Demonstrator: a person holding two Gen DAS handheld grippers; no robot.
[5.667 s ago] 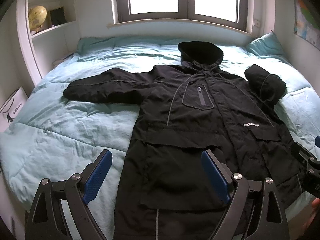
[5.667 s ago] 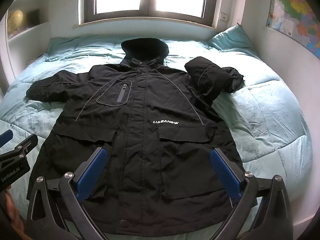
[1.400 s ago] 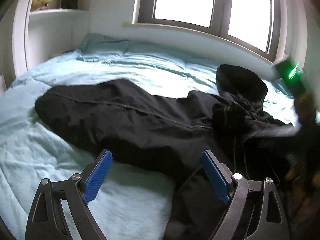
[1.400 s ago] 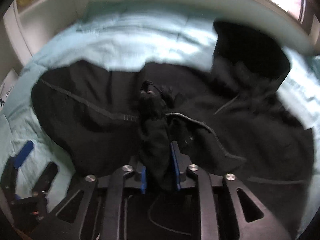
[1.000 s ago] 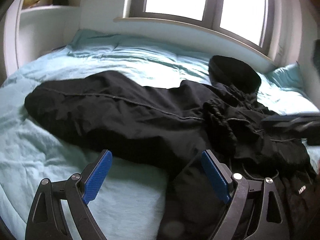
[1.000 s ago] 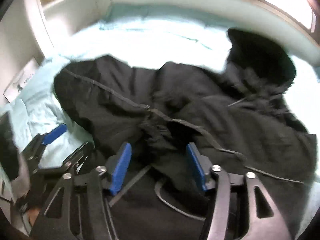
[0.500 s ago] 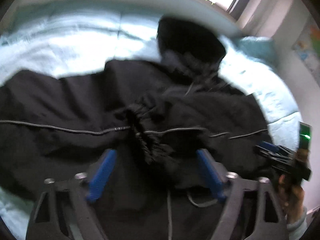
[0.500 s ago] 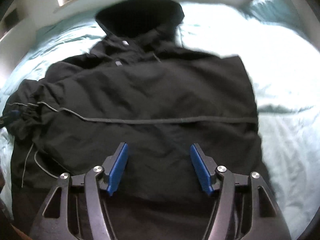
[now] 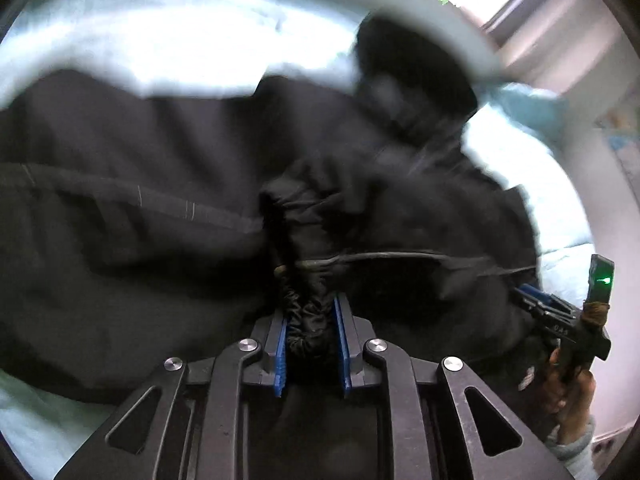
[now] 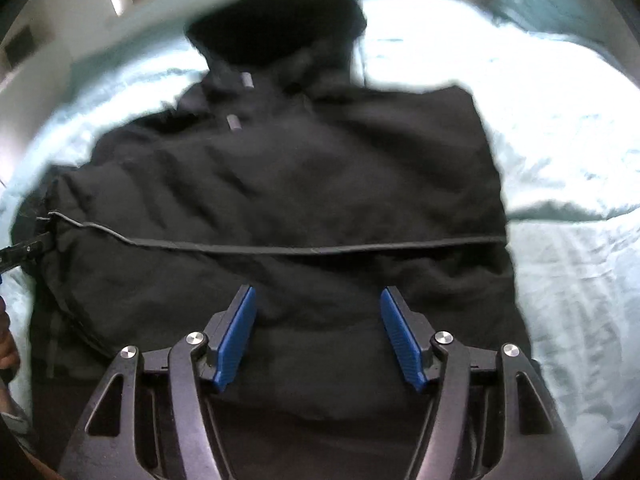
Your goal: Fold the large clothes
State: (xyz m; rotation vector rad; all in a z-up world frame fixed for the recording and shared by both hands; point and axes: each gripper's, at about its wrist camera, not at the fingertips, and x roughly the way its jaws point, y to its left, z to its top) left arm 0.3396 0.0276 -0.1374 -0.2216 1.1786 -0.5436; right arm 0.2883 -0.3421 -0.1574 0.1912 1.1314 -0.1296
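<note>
A large black hooded coat (image 10: 280, 200) lies on the bed, its right sleeve folded across the chest. Its hood (image 10: 276, 24) points toward the window. In the left wrist view the coat (image 9: 120, 200) fills the frame, and my left gripper (image 9: 311, 344) is shut on the gathered elastic cuff (image 9: 308, 320) of the folded sleeve. My right gripper (image 10: 318, 332) is open and empty, hovering over the coat's lower chest. It also shows at the right edge of the left wrist view (image 9: 540, 304).
A light teal duvet (image 10: 560, 160) covers the bed around the coat. A teal pillow (image 10: 552, 0) lies at the far right by the wall. The window sill (image 9: 520, 20) runs behind the hood.
My left gripper has closed on the sleeve cuff; half a second ago it was open above it. The right gripper stays open over the chest.
</note>
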